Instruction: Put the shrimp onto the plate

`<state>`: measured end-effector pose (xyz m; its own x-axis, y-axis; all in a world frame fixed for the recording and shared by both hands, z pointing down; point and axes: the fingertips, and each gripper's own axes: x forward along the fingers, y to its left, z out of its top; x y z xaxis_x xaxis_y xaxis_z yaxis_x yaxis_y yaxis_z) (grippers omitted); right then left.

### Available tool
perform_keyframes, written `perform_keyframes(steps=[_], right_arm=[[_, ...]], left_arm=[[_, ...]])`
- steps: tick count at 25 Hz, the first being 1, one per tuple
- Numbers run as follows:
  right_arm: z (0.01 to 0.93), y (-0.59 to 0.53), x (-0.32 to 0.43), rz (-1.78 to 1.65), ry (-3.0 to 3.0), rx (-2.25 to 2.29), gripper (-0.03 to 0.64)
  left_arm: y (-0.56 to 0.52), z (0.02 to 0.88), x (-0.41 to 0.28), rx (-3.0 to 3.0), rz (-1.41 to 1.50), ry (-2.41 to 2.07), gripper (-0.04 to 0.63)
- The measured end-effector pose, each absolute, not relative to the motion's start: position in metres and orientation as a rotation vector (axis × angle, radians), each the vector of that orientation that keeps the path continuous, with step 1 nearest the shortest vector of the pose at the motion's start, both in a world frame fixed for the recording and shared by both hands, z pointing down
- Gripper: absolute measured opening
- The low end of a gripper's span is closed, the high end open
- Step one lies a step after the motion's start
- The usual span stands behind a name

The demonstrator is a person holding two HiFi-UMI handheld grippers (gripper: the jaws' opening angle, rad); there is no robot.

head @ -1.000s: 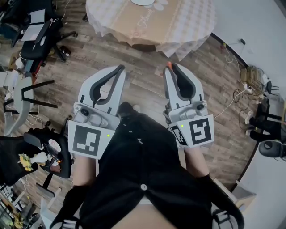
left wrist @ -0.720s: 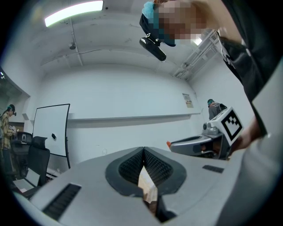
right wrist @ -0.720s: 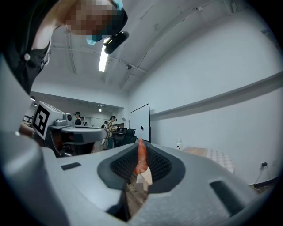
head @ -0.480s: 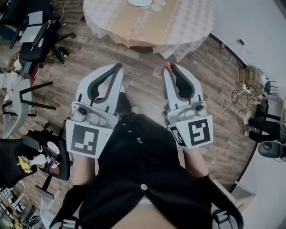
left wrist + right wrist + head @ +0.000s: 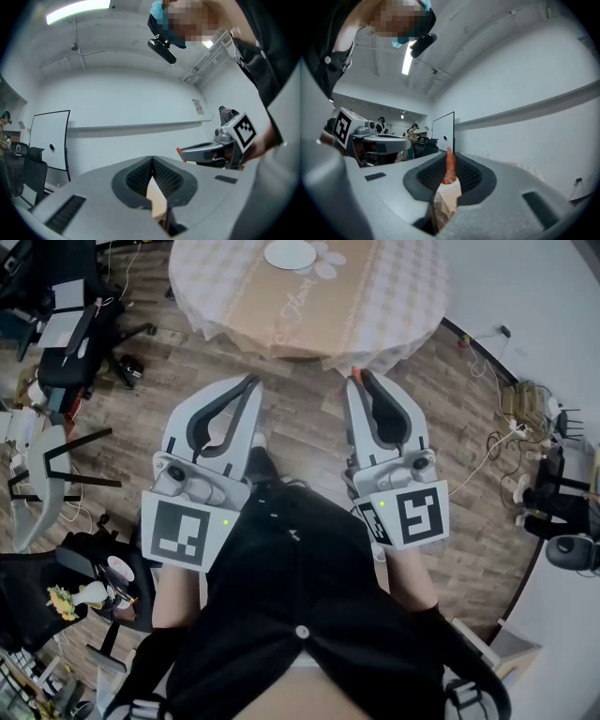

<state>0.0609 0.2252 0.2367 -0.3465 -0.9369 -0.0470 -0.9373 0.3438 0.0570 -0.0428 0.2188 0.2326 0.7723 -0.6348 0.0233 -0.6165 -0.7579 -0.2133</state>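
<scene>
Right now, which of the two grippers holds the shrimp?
The right gripper: the orange shrimp is pinched between its jaws, with its tip sticking out past them. The jaws of the left gripper meet with no shrimp between them.

The slim orange-red shrimp (image 5: 449, 165) stood upright, clamped between the right gripper's (image 5: 449, 153) jaws, its tip poking out. The round white plate (image 5: 290, 253) lay on the surface at twelve o'clock, well apart.

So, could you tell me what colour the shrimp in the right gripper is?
Orange-red; the shrimp shows best in the right gripper view.
</scene>
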Motion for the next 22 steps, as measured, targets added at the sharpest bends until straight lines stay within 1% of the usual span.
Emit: perform_keyframes(steps=[15,22], right_arm=[[0.234,0.141,0.061,0.099,2.531,-1.875,0.046],[0.231,0.099,0.054,0.108,2.514,-1.915,0.046]], left_arm=[[0.127,0.230,-0.040,-2.815,-0.129,0.908,0.003],[0.084,0.230,-0.052,-2.825,-0.127,0.886,0.003]])
